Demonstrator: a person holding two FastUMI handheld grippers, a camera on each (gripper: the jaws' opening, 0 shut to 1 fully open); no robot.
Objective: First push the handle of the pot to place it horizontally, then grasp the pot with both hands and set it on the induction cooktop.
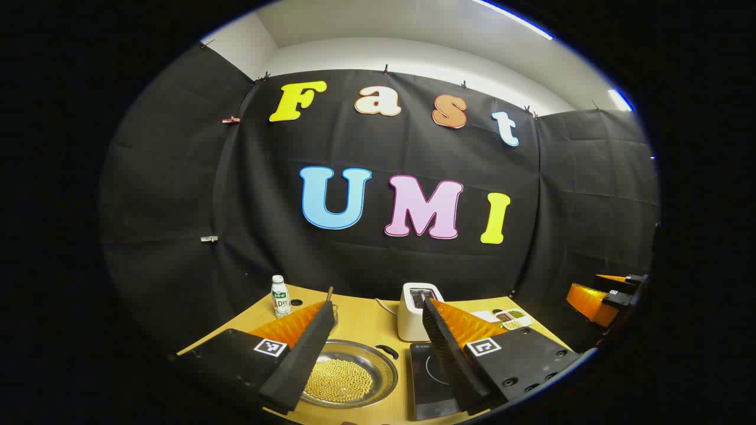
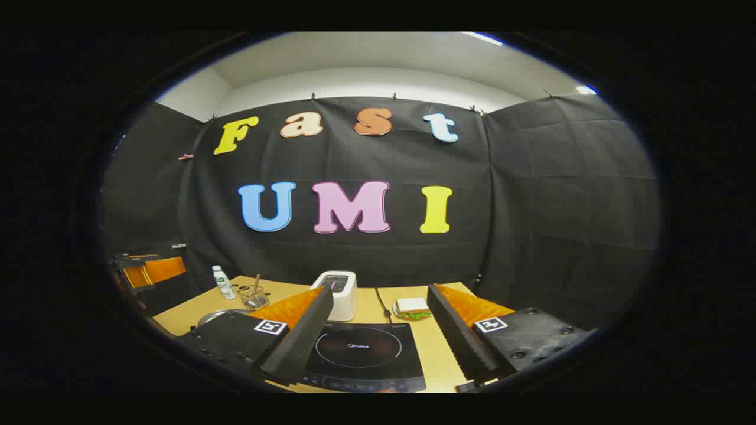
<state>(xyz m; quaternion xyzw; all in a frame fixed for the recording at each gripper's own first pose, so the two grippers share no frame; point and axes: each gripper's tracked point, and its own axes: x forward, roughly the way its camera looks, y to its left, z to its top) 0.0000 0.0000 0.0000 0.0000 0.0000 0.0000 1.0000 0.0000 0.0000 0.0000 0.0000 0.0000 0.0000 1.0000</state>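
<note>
Pot [image 1: 348,375] of beans in left gripper view; sandwich [image 2: 412,307] in right gripper view; both grippers [image 1: 372,348] [image 2: 378,339] spread wide, holding nothing.

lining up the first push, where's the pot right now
In the left gripper view the pot sits on the table between the open left claw's fingers, just left of the induction cooktop, beans inside.
</note>
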